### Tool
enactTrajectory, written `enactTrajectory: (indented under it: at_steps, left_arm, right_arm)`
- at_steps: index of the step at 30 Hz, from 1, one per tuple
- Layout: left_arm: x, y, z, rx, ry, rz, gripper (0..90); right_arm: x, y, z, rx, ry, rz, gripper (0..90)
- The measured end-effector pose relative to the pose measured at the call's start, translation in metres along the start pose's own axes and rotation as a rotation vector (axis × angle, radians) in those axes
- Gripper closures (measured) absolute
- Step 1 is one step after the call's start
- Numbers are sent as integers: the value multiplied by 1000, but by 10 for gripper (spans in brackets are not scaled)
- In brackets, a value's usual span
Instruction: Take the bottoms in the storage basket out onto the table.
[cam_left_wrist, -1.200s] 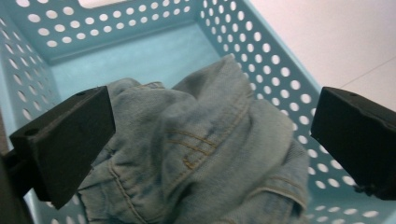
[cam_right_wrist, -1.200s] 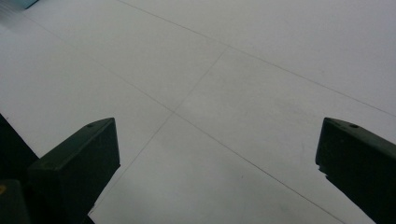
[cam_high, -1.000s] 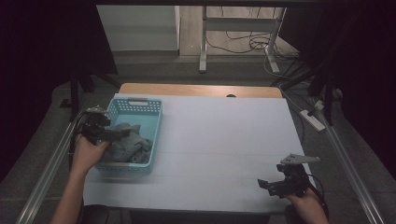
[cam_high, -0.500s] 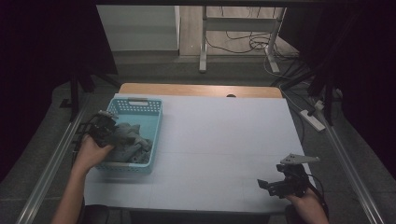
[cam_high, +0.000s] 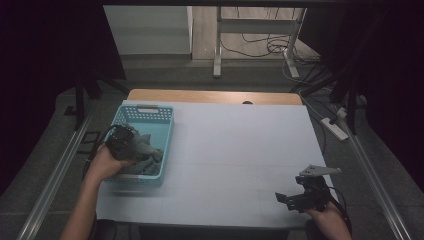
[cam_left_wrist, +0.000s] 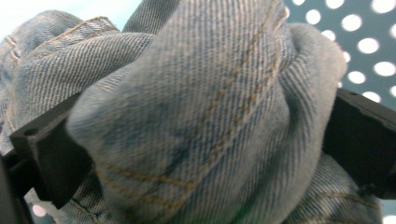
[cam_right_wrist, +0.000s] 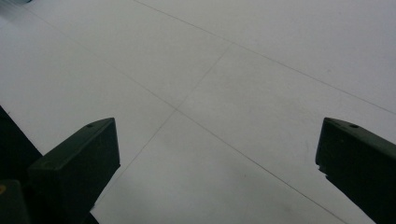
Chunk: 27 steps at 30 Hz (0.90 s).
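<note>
Denim garment (cam_left_wrist: 205, 112), soft and floppy, is bunched in the blue basket (cam_high: 162, 125) at nine o'clock, clamped at a seamed fold by the left gripper (cam_high: 131, 141). Right gripper (cam_high: 290, 199) jaws are held apart at five o'clock.

A wide stretch of the white surface (cam_high: 240, 150) lies bare from the middle to the right edge, open to passage from near to far. At the left, the walls of the blue basket (cam_high: 165, 131) hem in the crumpled denim (cam_high: 145, 152), which crowds the space around the left hand-held gripper (cam_high: 131, 145). The right hand-held gripper (cam_high: 292, 199) sits at the near right with its jaws spread over bare surface, well apart from the basket.
</note>
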<state>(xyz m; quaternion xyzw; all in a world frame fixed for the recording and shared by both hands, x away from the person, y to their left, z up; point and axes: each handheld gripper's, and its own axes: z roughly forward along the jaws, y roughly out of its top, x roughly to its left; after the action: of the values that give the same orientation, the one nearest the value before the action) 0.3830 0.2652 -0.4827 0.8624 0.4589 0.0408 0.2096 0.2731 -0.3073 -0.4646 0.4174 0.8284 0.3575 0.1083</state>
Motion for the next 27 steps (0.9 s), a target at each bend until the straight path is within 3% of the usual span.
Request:
enactTrajectory:
  at_steps: [4, 10, 18, 27]
  left_arm:
    - [5, 4, 6, 18, -21, -10, 0]
    - [13, 4, 10, 4, -48, -46, 52]
    - [12, 5, 7, -3, -14, -135, 314]
    - [0, 5, 1, -12, 60, -139, 543]
  right_arm:
    - [0, 0, 0, -1, 2, 2, 0]
    - [0, 0, 0, 1, 4, 1, 0]
    - [0, 0, 0, 0, 5, -9, 0]
    - [1, 0, 0, -4, 9, -21, 0]
